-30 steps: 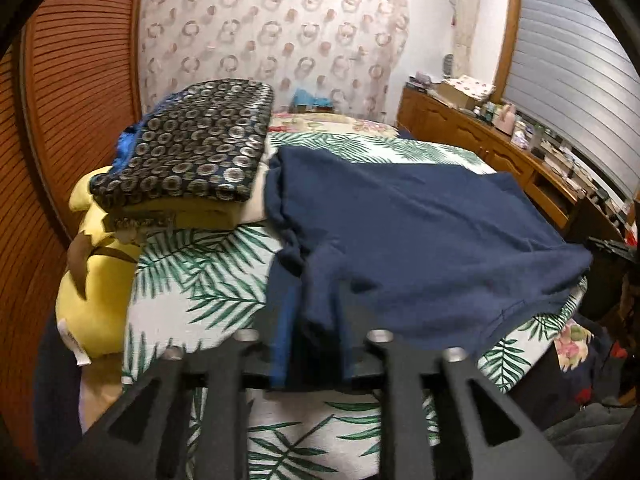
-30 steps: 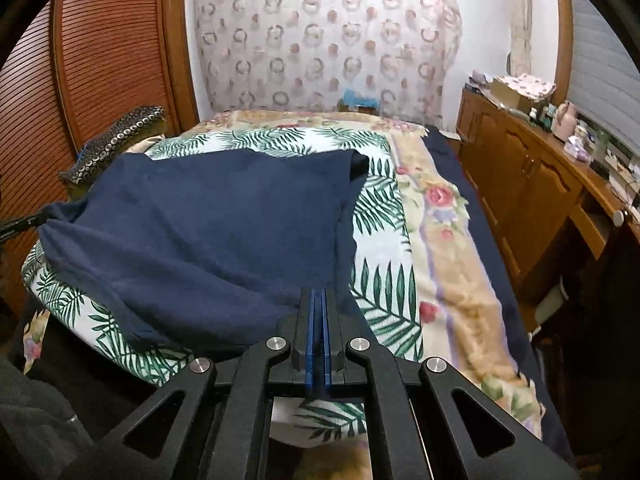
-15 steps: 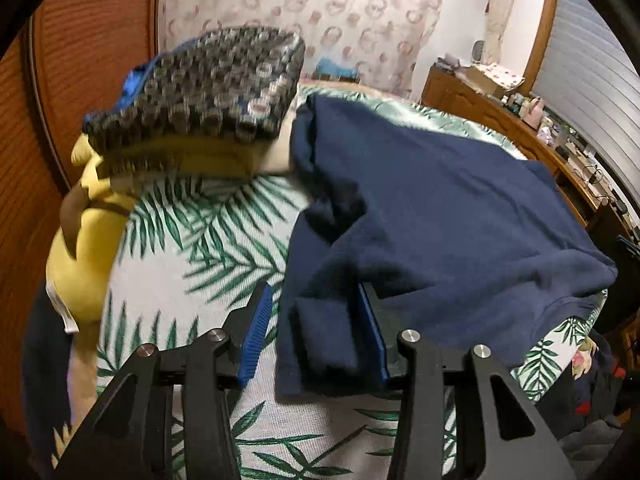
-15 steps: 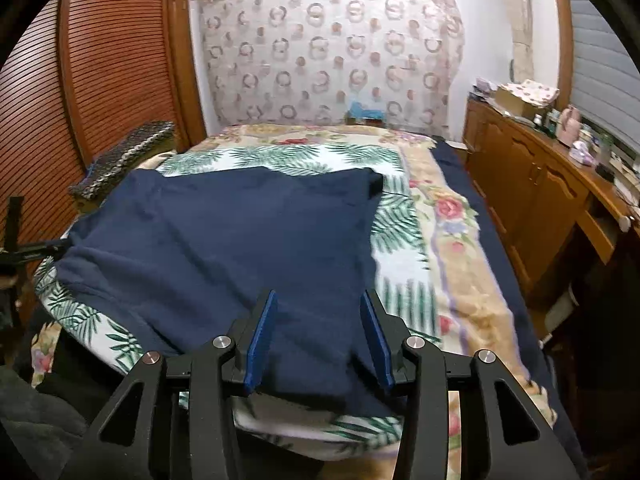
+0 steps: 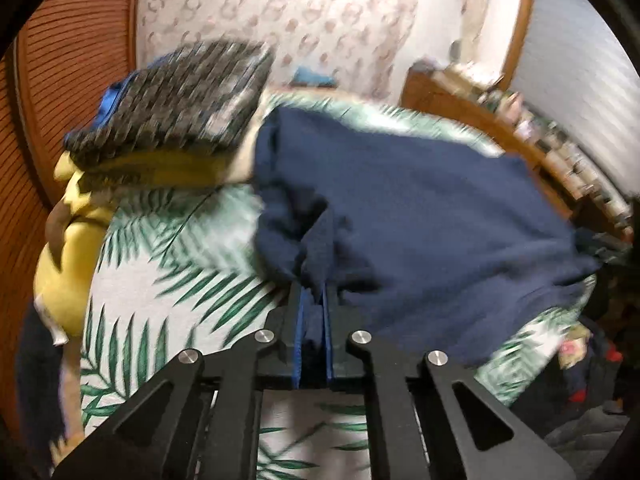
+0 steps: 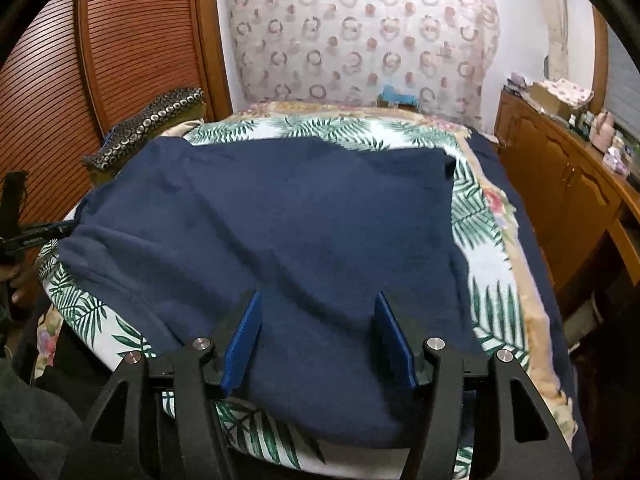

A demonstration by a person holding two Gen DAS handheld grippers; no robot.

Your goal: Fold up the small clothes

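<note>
A dark blue shirt (image 6: 304, 240) lay spread across the near half of the bed (image 6: 492, 264), over a palm-leaf bedcover, its lower hem hanging just past the bed's near edge and its far corner reaching toward the middle. The left gripper (image 5: 314, 308) was clenched on a bunched fold of the shirt (image 5: 420, 216), most likely a sleeve, near the bed's left edge; the cloth rose in a ridge straight out of the closed blue pads. That view was smeared, so exactly how much fabric sat between the pads could not be told. The right gripper (image 6: 318, 328) stood released, its two blue pads (image 6: 244, 336) wide apart and hovering over the hem at the near edge, with no cloth pinched between them. A stack of folded clothes (image 5: 172, 116) and a yellow plush toy (image 5: 64, 264) sat at the bed's left edge, just beside the shirt's shoulder. The step in hand looked like the first fold, a sleeve or side being taken up. The next move would probably call for the left gripper to carry its fold inward across the shirt's body and lay it flat, while the right either pinned the hem or closed on it to keep the shirt from sliding off the near edge.
</note>
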